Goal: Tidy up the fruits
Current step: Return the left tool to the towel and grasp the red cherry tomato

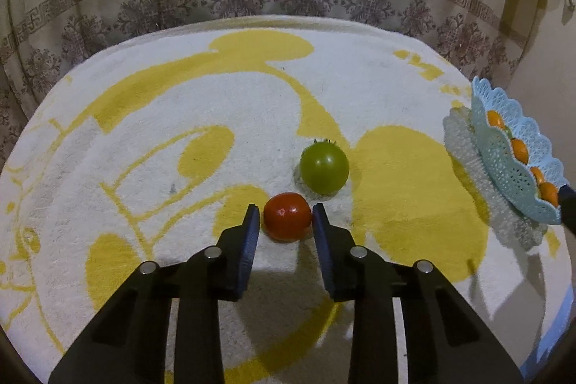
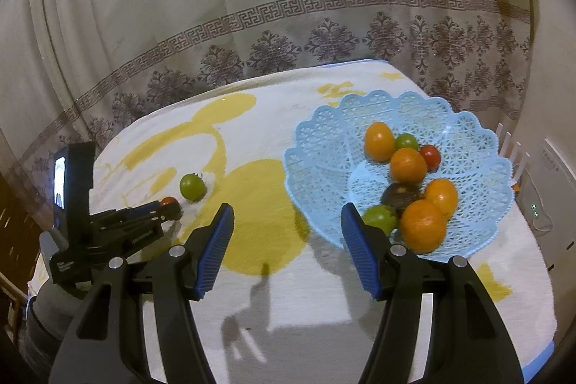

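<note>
**A:** Left wrist view first. What could have gone wrong for you there?

**B:** Take the biggest thing first. The towel (image 1: 162,103) under the blue basket (image 1: 511,150) was thick and loopy. Any fruit you dropped to the left of the basket would probably have wobbled off instead of settling. The basket already carried oranges (image 2: 408,165) heaped near its middle. A fruit set on that pile could, I'd guess, have slid off and over the low rim.

**A:** And the grip?

**B:** Your left gripper (image 1: 286,208) was pinching the red tomato (image 1: 287,218), blue pads against both its flanks. The tomato lay on the towel well to the left of the basket. It could have squirted out forward into the green tomato (image 1: 324,168), which sat just beyond it and slightly nearer the basket. Too hard a squeeze would likely have bruised it.

**A:** The other hand?

**B:** Your right gripper (image 2: 287,208) hung spread at the basket's near rim with nothing between its ribbed pads. A careless move could have clipped that rim.

**A:** Materials?

**B:** The towel was soft terry, white with yellow shapes. The basket was stiff pierced plastic, shallow and scalloped like lace. The oranges were round with a dull skin. The tomatoes were smooth, glossy and taut.
</note>
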The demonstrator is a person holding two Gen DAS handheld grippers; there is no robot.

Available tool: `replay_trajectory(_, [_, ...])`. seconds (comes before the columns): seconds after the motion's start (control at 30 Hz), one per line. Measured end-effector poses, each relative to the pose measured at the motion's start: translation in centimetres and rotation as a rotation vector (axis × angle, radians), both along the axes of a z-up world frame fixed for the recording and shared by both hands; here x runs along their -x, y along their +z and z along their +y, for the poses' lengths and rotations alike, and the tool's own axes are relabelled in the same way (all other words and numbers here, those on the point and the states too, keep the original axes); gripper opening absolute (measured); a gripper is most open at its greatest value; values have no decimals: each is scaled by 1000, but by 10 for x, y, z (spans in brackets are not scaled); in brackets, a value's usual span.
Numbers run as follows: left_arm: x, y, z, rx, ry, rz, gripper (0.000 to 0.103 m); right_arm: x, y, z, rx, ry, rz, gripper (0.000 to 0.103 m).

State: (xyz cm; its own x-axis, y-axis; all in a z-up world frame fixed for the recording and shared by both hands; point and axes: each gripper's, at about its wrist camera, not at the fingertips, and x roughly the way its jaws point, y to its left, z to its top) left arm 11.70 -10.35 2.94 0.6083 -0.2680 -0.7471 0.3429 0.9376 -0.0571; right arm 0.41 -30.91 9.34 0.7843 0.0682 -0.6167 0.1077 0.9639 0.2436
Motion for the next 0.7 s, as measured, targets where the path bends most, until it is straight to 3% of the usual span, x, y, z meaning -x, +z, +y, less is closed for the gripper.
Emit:
replay_trajectory(0.2, [6,13,11,9,29,-49,31,-13,5,22,28,52,-2,64])
replay_trajectory(0.43, [4,6,11,33,15,-16,31,-32,4,37,20,86,14,64])
replay_trajectory(0.6, [3,-1,6,51,-1,13,42,-39,-1,39,9,87,31,64])
replay_trajectory(0.7, [1,-5,2,63,-15,32,43,-42,-3,40,9,90,34,64])
